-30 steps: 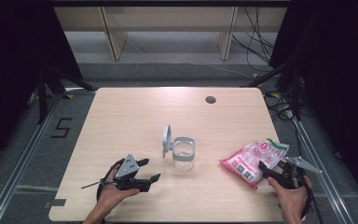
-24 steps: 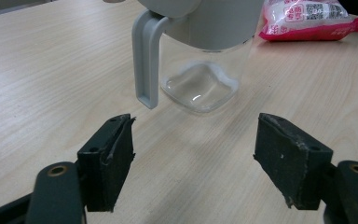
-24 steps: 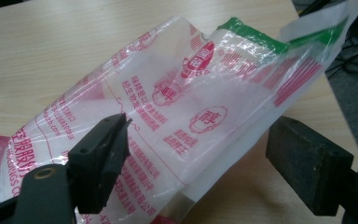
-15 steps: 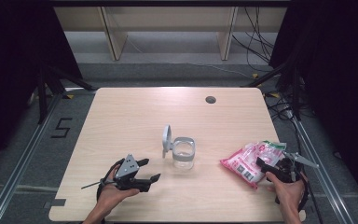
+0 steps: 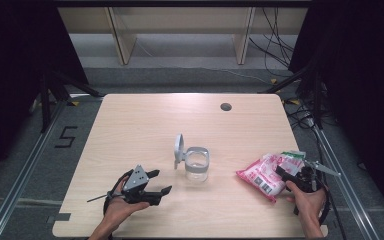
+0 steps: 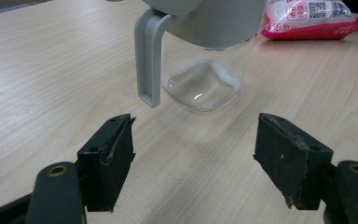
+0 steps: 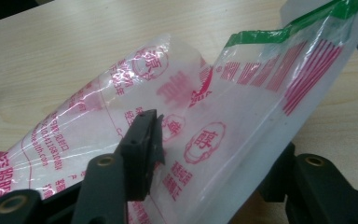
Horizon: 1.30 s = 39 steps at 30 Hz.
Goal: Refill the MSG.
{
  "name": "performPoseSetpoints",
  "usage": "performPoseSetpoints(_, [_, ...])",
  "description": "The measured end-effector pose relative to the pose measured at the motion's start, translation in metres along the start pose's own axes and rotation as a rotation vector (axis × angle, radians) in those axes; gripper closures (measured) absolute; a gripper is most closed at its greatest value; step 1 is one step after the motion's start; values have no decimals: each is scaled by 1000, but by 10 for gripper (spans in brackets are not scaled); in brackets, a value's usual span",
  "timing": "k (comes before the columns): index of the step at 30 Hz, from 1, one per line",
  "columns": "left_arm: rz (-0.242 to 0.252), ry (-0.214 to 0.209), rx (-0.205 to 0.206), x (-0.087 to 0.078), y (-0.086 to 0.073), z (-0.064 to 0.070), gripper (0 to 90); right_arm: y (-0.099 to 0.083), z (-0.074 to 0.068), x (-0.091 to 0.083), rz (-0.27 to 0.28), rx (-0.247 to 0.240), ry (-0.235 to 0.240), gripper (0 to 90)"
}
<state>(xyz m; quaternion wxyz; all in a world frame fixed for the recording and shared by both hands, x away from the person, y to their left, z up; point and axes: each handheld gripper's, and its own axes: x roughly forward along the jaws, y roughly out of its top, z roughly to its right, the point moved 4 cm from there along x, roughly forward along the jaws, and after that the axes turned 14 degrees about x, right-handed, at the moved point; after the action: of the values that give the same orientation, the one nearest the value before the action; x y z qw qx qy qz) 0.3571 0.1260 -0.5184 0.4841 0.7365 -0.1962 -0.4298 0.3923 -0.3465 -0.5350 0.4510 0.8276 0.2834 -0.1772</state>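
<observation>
A clear plastic jar [image 5: 196, 164] with a grey collar and a hinged lid standing open rests at the table's middle. In the left gripper view the jar [image 6: 200, 70] stands just ahead of my open left gripper [image 6: 193, 158], which holds nothing. That left gripper [image 5: 162, 181] lies low on the table, left of the jar. A pink-and-white printed bag [image 5: 265, 172] with a green top strip lies at the right. My right gripper [image 5: 283, 172] is at its right end. The bag [image 7: 98, 121] stands up between the spread jaws of the right gripper [image 7: 214, 149], one jaw in front, one behind.
The wooden table [image 5: 145, 125] has a round cable hole [image 5: 225, 106] at the back right. The bag [image 6: 307, 18] lies beyond the jar in the left gripper view. Floor rails and cables run along both sides of the table.
My right gripper has edged forward and left onto the bag's end, so the bag now sits between its jaws. The left gripper and the jar have stayed put.
</observation>
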Motion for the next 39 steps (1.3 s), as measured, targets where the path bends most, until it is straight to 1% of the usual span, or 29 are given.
performPoseSetpoints(1, [6,-5,2,0,0,-1,274,0,3,1,-1,-40,-44,552])
performPoseSetpoints(2, [6,-5,2,0,0,-1,274,0,3,1,-1,-40,-44,552])
performPoseSetpoints(3, [5,4,3,0,0,-1,274,1,2,3,8,-36,-15,594])
performPoseSetpoints(6, [10,-1,0,0,0,-1,275,2,3,5,17,-39,-12,636])
performPoseSetpoints(8, [5,-3,3,0,0,-1,275,3,3,3,4,-44,-15,686])
performPoseSetpoints(9, [6,-4,-2,0,0,0,274,4,5,3,-13,-72,-33,726])
performPoseSetpoints(10, [6,-4,-2,0,0,0,275,4,5,3,-13,-72,-33,726])
performPoseSetpoints(11, [7,-2,3,0,0,0,275,4,4,3,-14,-42,-36,740])
performPoseSetpoints(12, [8,-2,3,0,0,0,275,4,2,4,-17,-33,-22,756])
performPoseSetpoints(13, [7,-1,1,0,0,-1,275,7,7,5,-11,-95,-13,774])
performPoseSetpoints(14, [6,-3,-2,0,0,0,275,5,4,4,-19,-43,-23,797])
performPoseSetpoints(16, [6,-5,1,0,0,0,275,6,3,4,-11,-47,-17,819])
performPoseSetpoints(17, [2,-3,6,0,0,0,275,7,1,6,3,-57,9,838])
performPoseSetpoints(18, [10,-7,0,1,0,1,275,7,1,6,3,-57,9,838])
performPoseSetpoints(19, [1,-8,3,2,-1,1,275,9,2,6,5,-113,35,871])
performPoseSetpoints(22, [3,-9,2,2,0,2,274,8,-1,5,10,-98,33,878])
performPoseSetpoints(25, [1,-2,3,1,0,1,275,10,-1,4,23,-138,32,885])
performPoseSetpoints(27, [3,-4,5,1,0,2,275,13,-6,1,39,-160,41,888])
performPoseSetpoints(28, [5,-11,10,2,0,2,275,16,-5,0,36,-216,41,889])
performPoseSetpoints(29, [5,-10,0,2,0,3,275,16,-11,-1,69,-203,67,890])
performPoseSetpoints(30, [8,-11,-4,3,0,3,275,16,-11,-1,69,-203,67,890])
performPoseSetpoints(31, [1,-12,6,2,0,3,275,14,-16,-4,60,-165,59,891])
performPoseSetpoints(32, [5,-15,1,3,0,4,275,17,-19,-7,56,-199,85,891])
performPoseSetpoints(33, [4,-16,5,3,0,4,275,17,-23,-8,79,-201,87,891])
performPoseSetpoints(34, [4,-16,6,3,0,4,274,19,-25,-9,98,-217,120,891])
performPoseSetpoints(35, [8,-13,1,4,0,5,275,20,-32,-14,111,-242,130,892])
performPoseSetpoints(37, [0,-16,12,3,0,5,274,21,-35,-16,110,-256,130,892])
performPoseSetpoints(38, [1,-15,11,3,0,5,275,21,-41,-19,115,-261,148,898])
performPoseSetpoints(39, [-11,-12,20,3,-1,4,275,22,-44,-22,123,-289,153,900])
